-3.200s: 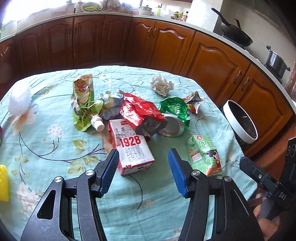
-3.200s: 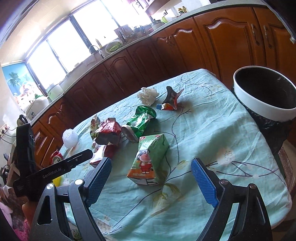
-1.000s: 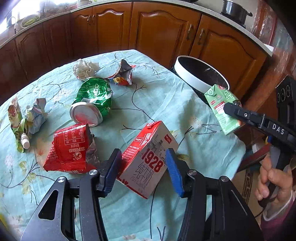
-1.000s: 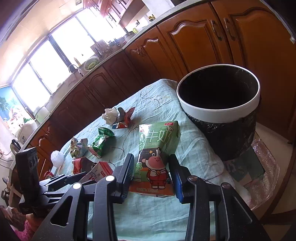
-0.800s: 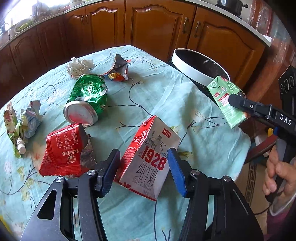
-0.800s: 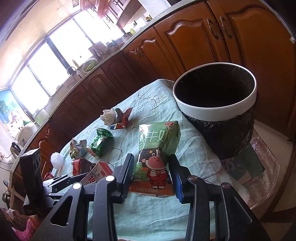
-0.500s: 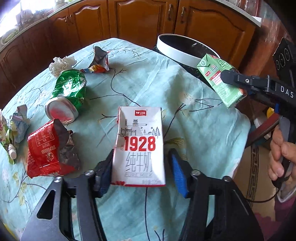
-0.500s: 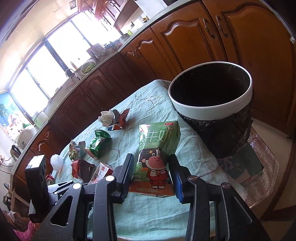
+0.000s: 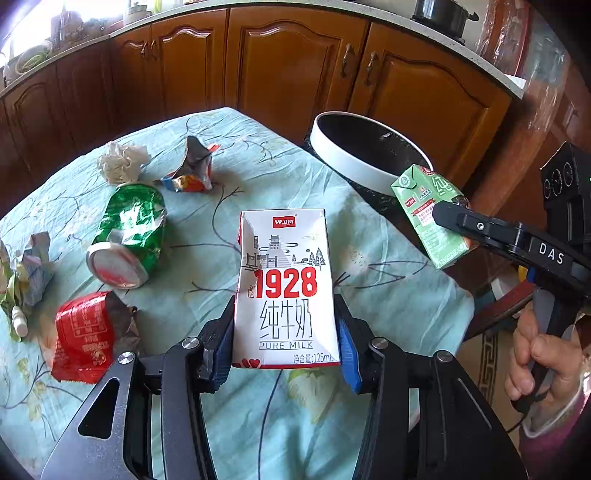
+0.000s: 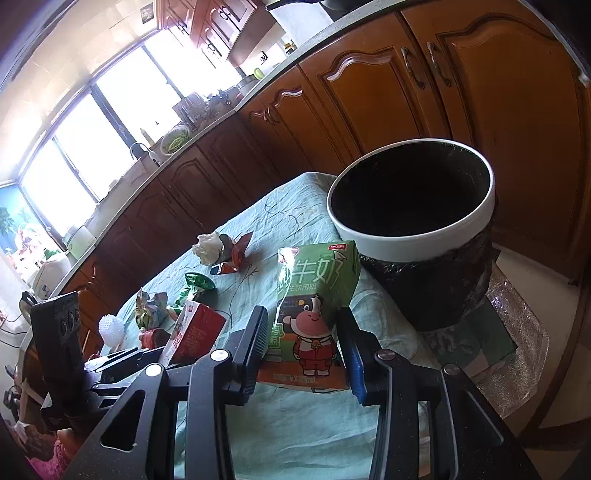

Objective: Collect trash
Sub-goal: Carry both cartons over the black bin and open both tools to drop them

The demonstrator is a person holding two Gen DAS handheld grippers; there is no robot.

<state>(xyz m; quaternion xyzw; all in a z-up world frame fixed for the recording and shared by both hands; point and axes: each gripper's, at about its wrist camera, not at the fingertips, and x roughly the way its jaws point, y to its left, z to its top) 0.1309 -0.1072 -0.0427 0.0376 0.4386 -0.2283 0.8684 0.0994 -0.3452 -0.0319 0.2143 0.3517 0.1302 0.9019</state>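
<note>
Lifted off the table since the earlier frame, the red-white milk carton (image 9: 286, 288) now sits upright, clamped in the left gripper (image 9: 284, 347). Right gripper (image 10: 304, 350) holds the green carton (image 10: 314, 306) near the bin (image 10: 413, 243). Risk: both arms crowding the rim, cartons dropping outside.

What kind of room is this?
Most likely a home kitchen: wooden cabinets under a long counter, a sink with a tap by the window, and a pot on the counter.
</note>
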